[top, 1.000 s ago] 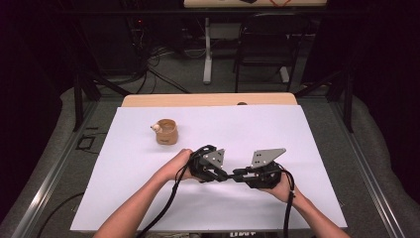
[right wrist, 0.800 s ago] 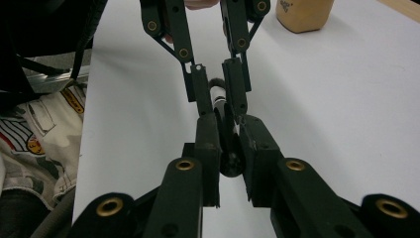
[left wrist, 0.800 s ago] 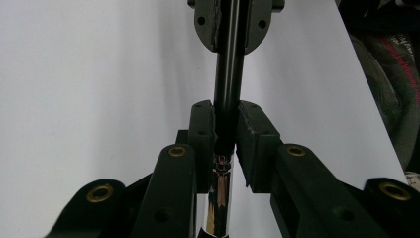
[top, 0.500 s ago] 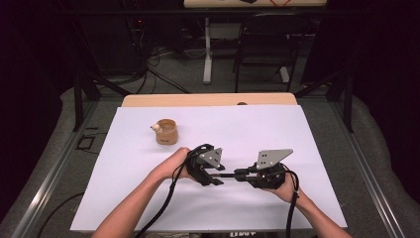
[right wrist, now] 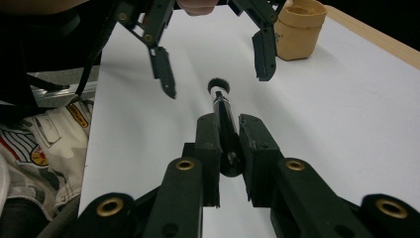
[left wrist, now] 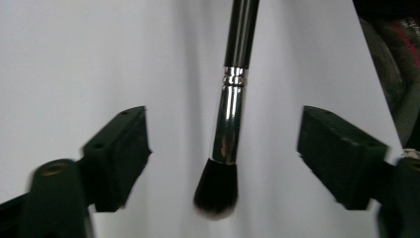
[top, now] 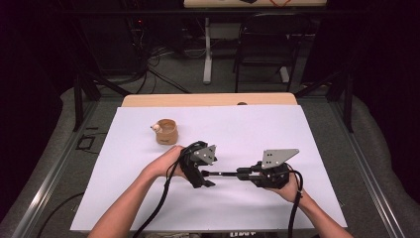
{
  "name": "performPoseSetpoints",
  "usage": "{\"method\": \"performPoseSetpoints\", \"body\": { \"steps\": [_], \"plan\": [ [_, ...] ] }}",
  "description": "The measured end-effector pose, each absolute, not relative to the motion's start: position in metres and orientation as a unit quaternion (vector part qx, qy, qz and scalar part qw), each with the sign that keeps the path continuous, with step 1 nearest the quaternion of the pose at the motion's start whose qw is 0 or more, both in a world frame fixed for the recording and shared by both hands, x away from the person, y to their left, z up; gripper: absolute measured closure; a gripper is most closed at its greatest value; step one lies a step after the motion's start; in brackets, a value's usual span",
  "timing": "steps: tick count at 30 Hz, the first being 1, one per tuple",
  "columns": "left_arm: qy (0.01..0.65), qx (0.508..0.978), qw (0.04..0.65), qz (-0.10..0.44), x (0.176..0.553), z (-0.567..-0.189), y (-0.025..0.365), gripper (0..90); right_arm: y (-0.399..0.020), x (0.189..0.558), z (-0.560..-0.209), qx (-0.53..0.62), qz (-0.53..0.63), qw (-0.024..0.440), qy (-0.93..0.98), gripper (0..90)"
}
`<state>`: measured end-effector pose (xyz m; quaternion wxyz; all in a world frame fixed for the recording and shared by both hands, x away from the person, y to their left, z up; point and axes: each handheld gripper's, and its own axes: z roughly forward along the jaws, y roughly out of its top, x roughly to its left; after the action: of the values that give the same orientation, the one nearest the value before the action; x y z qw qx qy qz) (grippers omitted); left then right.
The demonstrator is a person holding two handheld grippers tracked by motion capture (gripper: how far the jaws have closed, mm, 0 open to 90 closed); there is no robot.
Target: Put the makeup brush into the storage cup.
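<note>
Brush (top: 225, 173) held level above desk (top: 307, 148), long axis running between the 2 grippers. Right gripper (right wrist: 229, 148) fingers clamp handle end. Left gripper (left wrist: 223, 148) fingers just opened wide, bristle end between them, untouched. Cup (top: 166, 132) sits beyond left gripper.

The right gripper (right wrist: 229, 148) clamps a makeup brush (right wrist: 223, 106) pointing between the left gripper (right wrist: 215, 64) jaws.

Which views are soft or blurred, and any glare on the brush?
Left gripper view: the left gripper is smeared at its jaw edges, and the brush shows bright glare streaks on its metal collar. Right gripper view: the right gripper is sharp. High view: evenly lit white table, dark surroundings.
</note>
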<state>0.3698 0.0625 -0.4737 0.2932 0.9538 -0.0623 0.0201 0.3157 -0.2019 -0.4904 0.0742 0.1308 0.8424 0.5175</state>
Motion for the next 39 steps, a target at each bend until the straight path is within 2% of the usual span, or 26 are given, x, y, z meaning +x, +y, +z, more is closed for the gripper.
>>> {"method": "performPoseSetpoints", "body": {
  "steps": [3, 8, 15, 23, 35, 39],
  "plan": [
    [-0.065, 0.954, 0.294, 0.013, 0.374, -0.475, 0.065, 36.0, -0.202, 0.315, -0.491, 0.131, 0.52, 0.075, 0.841, 79.5],
    [-0.069, 0.953, 0.295, 0.003, 0.375, -0.478, 0.067, 50.3, -0.201, 0.315, -0.491, 0.128, 0.518, 0.075, 0.842, 79.5],
    [-0.072, 0.951, 0.301, -0.018, 0.377, -0.482, 0.067, 63.4, -0.201, 0.315, -0.491, 0.126, 0.52, 0.075, 0.841, 79.5],
    [-0.073, 0.947, 0.31, -0.037, 0.38, -0.487, 0.069, 73.3, -0.2, 0.315, -0.492, 0.125, 0.519, 0.072, 0.843, 79.5],
    [-0.088, 0.946, 0.308, -0.042, 0.378, -0.488, 0.07, 76.0, -0.2, 0.316, -0.492, 0.12, 0.521, 0.068, 0.843, 78.6],
    [-0.087, 0.946, 0.31, -0.039, 0.377, -0.487, 0.07, 76.3, -0.2, 0.316, -0.492, 0.122, 0.517, 0.073, 0.844, 74.8]
  ]
}}
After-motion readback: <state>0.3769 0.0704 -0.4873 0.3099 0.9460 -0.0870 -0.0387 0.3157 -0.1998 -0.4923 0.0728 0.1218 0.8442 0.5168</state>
